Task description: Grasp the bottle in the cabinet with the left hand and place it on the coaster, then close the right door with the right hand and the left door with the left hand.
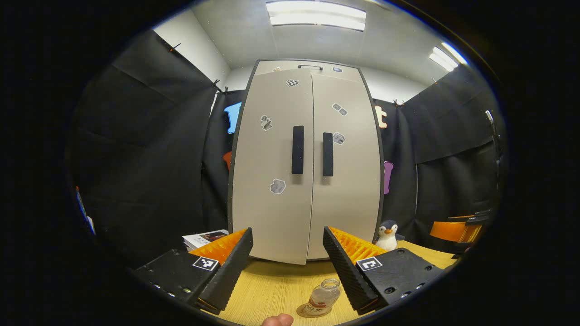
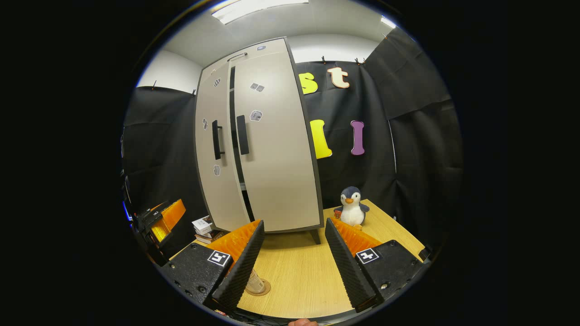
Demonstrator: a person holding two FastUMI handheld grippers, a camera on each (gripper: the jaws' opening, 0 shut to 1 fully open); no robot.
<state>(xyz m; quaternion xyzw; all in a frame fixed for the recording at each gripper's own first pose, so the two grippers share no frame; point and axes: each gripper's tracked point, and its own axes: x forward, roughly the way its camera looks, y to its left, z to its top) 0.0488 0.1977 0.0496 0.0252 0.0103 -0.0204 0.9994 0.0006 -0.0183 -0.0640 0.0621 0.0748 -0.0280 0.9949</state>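
A tall beige cabinet [image 1: 308, 158] [image 2: 253, 136] with two black handles stands at the back of the wooden table [image 1: 276, 285]. In the right gripper view a narrow dark gap runs between its left door [image 2: 213, 149] and right door [image 2: 276, 149]. In the left gripper view the left door [image 1: 272, 172] reaches slightly lower than the right door [image 1: 346, 172]. A small clear bottle [image 1: 324, 295] [image 2: 255, 282] stands upright on a round brown coaster [image 1: 308, 312] [image 2: 263, 289] near the table's front. My left gripper [image 1: 287, 232] is open above and behind the bottle, holding nothing. My right gripper [image 2: 294, 222] is open and holds nothing, with the bottle partly hidden behind one finger.
A plush penguin [image 1: 388, 235] [image 2: 352, 206] sits on the table to the right of the cabinet. A stack of books [image 1: 204, 237] [image 2: 203, 226] lies to the cabinet's left. Bare tabletop [image 2: 299, 267] lies between the cabinet and the grippers.
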